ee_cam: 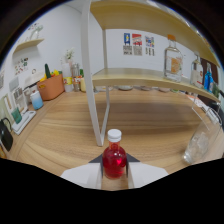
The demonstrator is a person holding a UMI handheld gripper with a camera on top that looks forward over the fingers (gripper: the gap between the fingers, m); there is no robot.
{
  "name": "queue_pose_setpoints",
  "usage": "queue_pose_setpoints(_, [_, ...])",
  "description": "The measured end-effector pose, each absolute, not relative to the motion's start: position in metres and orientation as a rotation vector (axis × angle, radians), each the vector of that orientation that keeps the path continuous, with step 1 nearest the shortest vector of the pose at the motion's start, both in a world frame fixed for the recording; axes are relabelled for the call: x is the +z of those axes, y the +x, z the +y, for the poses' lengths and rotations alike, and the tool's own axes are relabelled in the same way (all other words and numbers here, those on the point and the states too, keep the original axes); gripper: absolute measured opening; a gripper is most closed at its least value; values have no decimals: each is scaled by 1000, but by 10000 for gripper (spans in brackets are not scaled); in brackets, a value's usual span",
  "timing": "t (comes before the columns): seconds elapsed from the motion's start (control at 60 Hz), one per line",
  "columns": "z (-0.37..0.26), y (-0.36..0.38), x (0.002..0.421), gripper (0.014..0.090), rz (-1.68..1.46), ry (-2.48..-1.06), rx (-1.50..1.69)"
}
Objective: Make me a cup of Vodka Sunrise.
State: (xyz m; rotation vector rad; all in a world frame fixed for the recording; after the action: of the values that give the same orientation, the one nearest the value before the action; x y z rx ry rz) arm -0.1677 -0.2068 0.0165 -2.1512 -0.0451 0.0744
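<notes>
Wooden surface (150, 125) stretches out ahead of me, pale walls behind it, and a white-framed shelf (145, 76) stands on it. Right at my claw (114, 172) sits the small red bottle (114, 159) with its white cap, upright, and I have it pinched: both fingers (82, 176) press against its round belly, one on each side, so the claw is narrowed down onto the glass. Beyond the bottle, the shelf's white legs (92, 100) come down to the surface straight ahead. Off to the right of the bottle, near me, a clear glass (196, 148) stands on the wood, apart from the bottle. Up on the shelf, to the right and well beyond the bottle, a large clear bottle (173, 62) with an orange label stands, with a couple more bottles past it that I can't make out. Far left of the red bottle, an orange pot (51, 86) and a blue cup (36, 99) sit near the wall. Small posters (136, 44) hang on the back wall.
</notes>
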Motion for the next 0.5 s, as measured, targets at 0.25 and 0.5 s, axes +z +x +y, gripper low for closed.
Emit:
queue_pose_setpoints(0.25, [-215,-167,14,358,-68,-2165,105])
queue_pose_setpoints(0.5, [-232,-167,47,829,-126,-2146,168])
